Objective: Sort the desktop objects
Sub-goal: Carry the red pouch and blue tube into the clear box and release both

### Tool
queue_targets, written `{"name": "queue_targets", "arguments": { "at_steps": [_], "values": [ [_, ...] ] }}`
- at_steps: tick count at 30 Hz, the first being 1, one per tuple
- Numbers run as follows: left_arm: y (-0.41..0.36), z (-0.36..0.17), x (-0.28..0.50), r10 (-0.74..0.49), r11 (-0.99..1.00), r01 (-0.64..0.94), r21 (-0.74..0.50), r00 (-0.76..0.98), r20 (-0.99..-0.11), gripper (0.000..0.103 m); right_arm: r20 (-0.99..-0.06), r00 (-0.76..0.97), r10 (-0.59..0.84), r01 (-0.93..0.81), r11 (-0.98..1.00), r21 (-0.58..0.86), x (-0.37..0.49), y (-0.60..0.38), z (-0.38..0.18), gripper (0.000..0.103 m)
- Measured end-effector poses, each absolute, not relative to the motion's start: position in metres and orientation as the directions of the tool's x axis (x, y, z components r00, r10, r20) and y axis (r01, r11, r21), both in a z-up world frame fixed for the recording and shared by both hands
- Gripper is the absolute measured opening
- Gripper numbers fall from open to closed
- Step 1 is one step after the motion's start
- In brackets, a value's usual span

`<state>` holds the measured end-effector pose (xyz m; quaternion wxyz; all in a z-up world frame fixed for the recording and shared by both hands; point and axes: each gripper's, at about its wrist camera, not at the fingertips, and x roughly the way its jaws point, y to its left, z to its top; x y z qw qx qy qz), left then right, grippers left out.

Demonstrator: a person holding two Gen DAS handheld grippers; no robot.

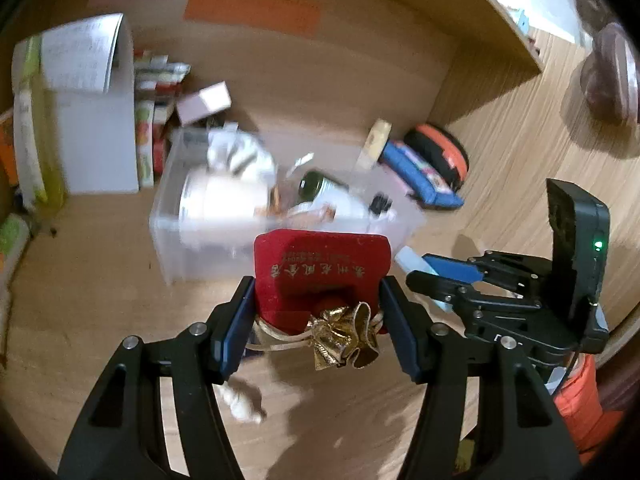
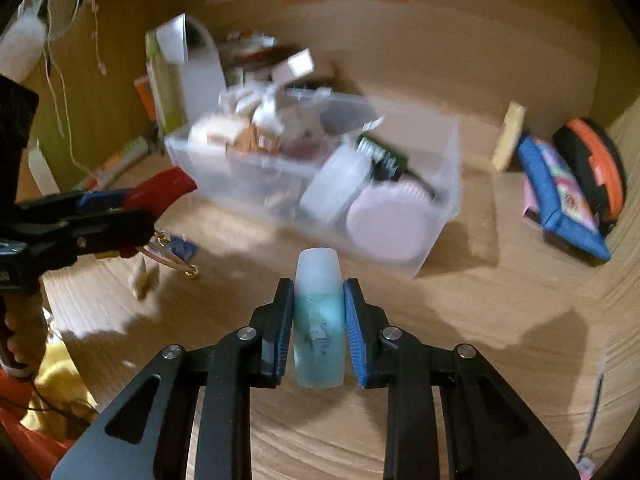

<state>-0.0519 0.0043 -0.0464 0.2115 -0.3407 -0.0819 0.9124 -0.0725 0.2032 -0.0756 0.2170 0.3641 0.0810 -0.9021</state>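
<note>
My left gripper [image 1: 316, 300] is shut on a red velvet box [image 1: 320, 276] with gold lettering and a gold ribbon bow [image 1: 346, 338], held above the wooden desk just in front of the clear plastic bin [image 1: 192, 240]. It also shows at the left of the right wrist view [image 2: 132, 204]. My right gripper [image 2: 319, 312] is shut on a small blue bottle [image 2: 319, 328] with a frosted cap, held above the desk in front of the bin [image 2: 440, 200]. The right gripper shows in the left wrist view [image 1: 432, 276] beside the red box. The bin holds several jars and boxes.
A blue pouch [image 2: 560, 200] and an orange-black round case [image 2: 596, 164] lie at the back right. A white holder with papers and books [image 1: 92, 112] stands back left. A small pale figure [image 1: 244, 400] lies on the desk under my left gripper.
</note>
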Motion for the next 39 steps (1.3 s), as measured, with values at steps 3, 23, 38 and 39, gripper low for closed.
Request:
{"name": "queue_targets", "arguments": {
  "at_steps": [3, 23, 38, 39],
  "values": [
    [0.006, -0.033, -0.059, 0.448, -0.894, -0.345, -0.287, -0.694, -0.564, 0.061, -0.661, -0.675, -0.328, 0.448, -0.894, -0.014, -0.075, 0.206, -0.057, 0.023],
    [0.026, -0.006, -0.149, 0.435, -0.900, -0.348, -0.260, -0.743, -0.509, 0.061, -0.604, -0.739, -0.299, 0.402, -0.915, -0.039, -0.148, 0.208, -0.031, 0.023],
    [0.047, -0.049, -0.180, 0.406, -0.912, -0.343, -0.225, -0.683, -0.607, 0.061, -0.630, -0.714, -0.305, 0.366, -0.930, 0.036, -0.185, 0.212, -0.062, 0.023],
    [0.049, -0.050, -0.180, 0.402, -0.914, -0.344, -0.217, -0.683, -0.610, 0.061, -0.633, -0.712, -0.304, 0.365, -0.930, 0.035, -0.185, 0.212, -0.063, 0.023]
  ]
}}
